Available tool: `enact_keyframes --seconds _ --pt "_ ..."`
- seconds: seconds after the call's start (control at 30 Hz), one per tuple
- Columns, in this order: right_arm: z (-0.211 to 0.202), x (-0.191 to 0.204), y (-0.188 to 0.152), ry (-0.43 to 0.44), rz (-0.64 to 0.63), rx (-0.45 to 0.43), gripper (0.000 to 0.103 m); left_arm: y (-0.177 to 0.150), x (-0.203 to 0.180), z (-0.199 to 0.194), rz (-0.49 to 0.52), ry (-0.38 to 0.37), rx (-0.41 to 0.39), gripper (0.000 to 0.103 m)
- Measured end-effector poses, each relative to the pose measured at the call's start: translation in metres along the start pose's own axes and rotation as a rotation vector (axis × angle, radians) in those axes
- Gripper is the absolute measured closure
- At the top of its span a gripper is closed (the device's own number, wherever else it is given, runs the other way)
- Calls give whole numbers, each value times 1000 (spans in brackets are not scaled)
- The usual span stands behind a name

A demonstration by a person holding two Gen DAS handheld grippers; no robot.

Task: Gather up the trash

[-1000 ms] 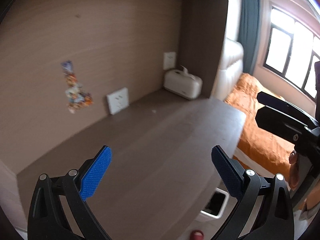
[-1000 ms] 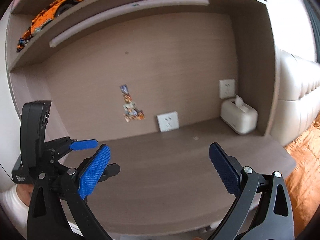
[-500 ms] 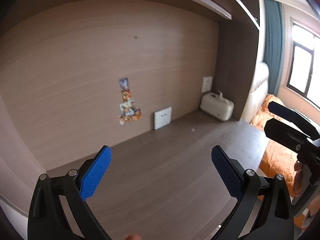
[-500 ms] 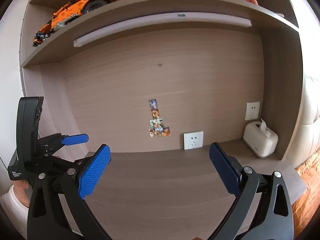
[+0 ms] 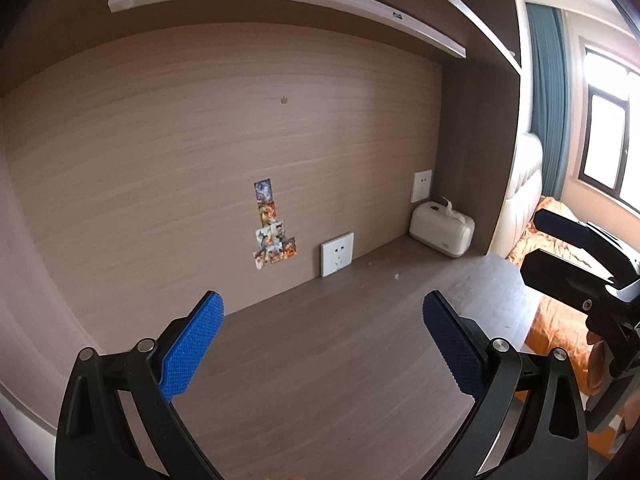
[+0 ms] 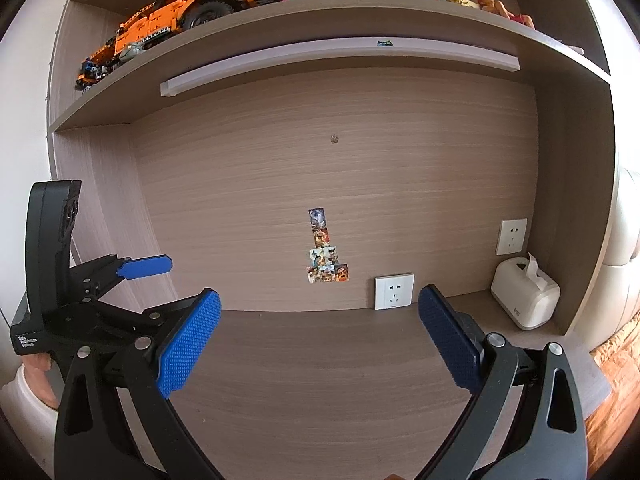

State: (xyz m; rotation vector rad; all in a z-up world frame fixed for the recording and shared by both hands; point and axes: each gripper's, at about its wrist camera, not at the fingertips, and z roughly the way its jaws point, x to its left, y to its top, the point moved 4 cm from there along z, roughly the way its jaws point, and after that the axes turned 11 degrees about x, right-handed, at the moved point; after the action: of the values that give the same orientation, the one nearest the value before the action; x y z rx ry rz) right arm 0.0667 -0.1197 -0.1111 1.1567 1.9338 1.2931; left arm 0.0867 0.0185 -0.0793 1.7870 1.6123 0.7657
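My left gripper point(image 5: 322, 342) is open and empty, held above the brown wooden desk point(image 5: 340, 360). My right gripper point(image 6: 320, 340) is open and empty over the same desk point(image 6: 320, 368). Each gripper shows in the other's view: the right one at the right edge of the left wrist view point(image 5: 580, 268), the left one at the left edge of the right wrist view point(image 6: 100, 280). A tiny white scrap point(image 5: 397, 276) lies on the desk near the back. No other trash shows.
A white tissue box point(image 5: 442, 230) stands at the back right corner, also in the right wrist view point(image 6: 524, 300). Wall sockets point(image 6: 394, 291) and stickers point(image 6: 326, 256) are on the back panel. A shelf above holds an orange toy truck point(image 6: 180, 12). An orange bed point(image 5: 560, 312) lies right.
Both grippers have tilted upward and away from the floor; the views now show more of the back wall and shelf. The white bin and red object below the desk have left the view.
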Motion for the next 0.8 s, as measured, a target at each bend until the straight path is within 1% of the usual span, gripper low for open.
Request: enact_keyframes --seconds 0.13,0.8 --pt "-2 0 2 3 2 -3 5 1 0 -1 1 -10 0 5" --pt "-2 4 0 2 -3 -2 5 -1 0 -8 10 -11 -12 5"
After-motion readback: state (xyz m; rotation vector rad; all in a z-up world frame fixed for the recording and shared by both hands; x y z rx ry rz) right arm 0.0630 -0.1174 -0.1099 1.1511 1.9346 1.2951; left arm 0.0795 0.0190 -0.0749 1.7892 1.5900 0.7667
